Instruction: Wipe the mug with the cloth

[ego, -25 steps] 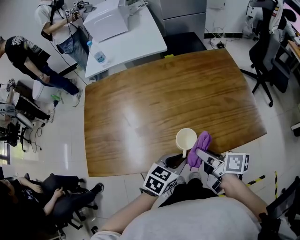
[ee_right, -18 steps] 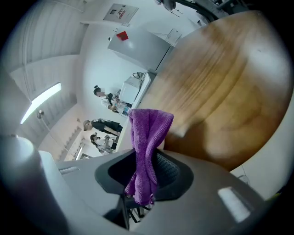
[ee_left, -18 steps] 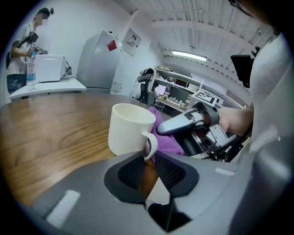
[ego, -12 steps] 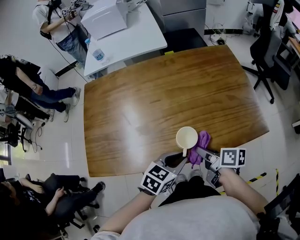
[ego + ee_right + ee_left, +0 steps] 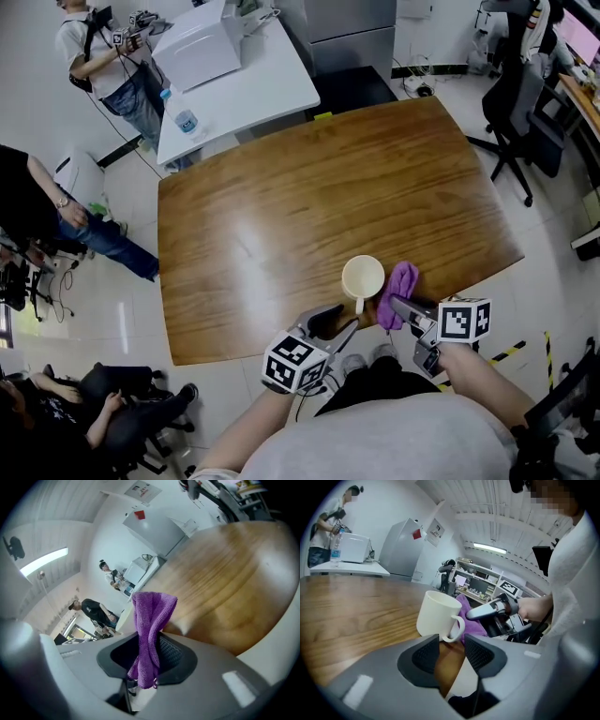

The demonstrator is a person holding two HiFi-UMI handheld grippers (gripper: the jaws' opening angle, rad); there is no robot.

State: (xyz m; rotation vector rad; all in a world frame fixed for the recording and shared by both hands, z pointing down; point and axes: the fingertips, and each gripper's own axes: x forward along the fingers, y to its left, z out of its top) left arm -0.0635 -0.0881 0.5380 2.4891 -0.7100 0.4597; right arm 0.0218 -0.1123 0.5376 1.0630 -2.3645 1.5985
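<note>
- Progress, as I judge it: no wiping is happening at this moment, since the purple terry cloth (image 5: 401,284) sits just beside the cream ceramic mug (image 5: 363,277) rather than rubbing on it. How much of the mug has already been wiped cannot be read from its surface.
- Right gripper (image 5: 147,654): its jaws are clamped on the cloth. A folded bunch stands up past the jaw tips and a tail hangs below them, so the wiping tool is in hand and ready.
- Left gripper (image 5: 451,642): its jaws have just been opening and now stand apart. Nothing is pressed between the pads; the mug's handle sits just ahead of the gap, so the mug is not steadied.
- Remaining, in my view: take hold of the mug again by its handle, bring the cloth onto the wall and rim, and work round it.
- Mug: it stands upright near the front edge of the brown wooden table (image 5: 281,206), its looped handle turned toward the person. It is empty, matt cream inside and out, with no stain or drip visible from here.
- Contact between cloth and mug: the left gripper view shows the cloth close behind the mug's far side, but I cannot tell whether they touch.
</note>
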